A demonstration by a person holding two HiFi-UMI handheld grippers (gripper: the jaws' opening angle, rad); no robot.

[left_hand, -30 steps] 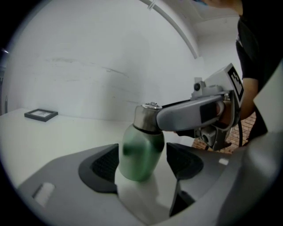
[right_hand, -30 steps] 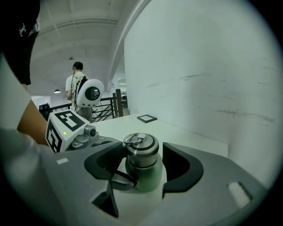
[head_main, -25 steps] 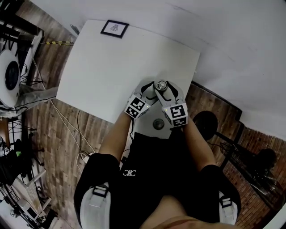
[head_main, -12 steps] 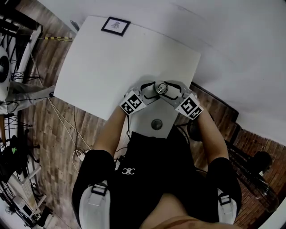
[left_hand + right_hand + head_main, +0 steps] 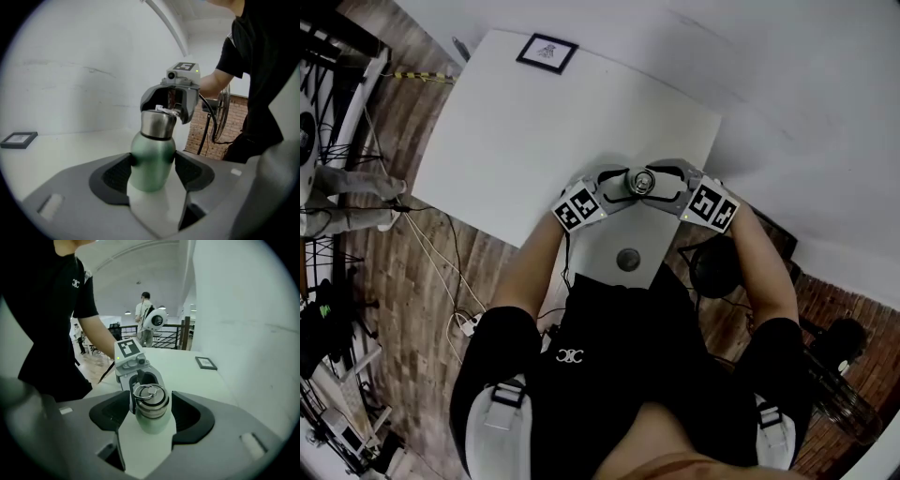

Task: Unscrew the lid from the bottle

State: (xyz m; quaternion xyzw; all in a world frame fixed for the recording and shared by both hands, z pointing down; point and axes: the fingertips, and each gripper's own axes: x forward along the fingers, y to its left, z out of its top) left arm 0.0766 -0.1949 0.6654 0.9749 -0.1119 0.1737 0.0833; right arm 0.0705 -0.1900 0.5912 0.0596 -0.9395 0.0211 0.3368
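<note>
A pale green bottle (image 5: 639, 183) with a steel lid stands near the white table's front edge. My left gripper (image 5: 623, 189) comes in from the left. In the left gripper view its dark pads (image 5: 115, 173) press both sides of the green body (image 5: 151, 159), so it is shut on the bottle. My right gripper (image 5: 657, 186) comes in from the right, and its jaws close round the ringed steel lid (image 5: 150, 400). Seen from the left gripper view, the right gripper (image 5: 169, 105) sits over the lid (image 5: 158, 124).
The white table (image 5: 534, 122) stretches away to the left, with a small framed picture (image 5: 546, 53) at its far corner. A round fitting (image 5: 628, 260) is set in the grey strip near my body. A dark fan (image 5: 712, 267) and cables are on the wooden floor.
My right gripper has swung round the bottle's top, from below and right of it to level with it on the right. The left gripper and the bottle have stayed almost still.
</note>
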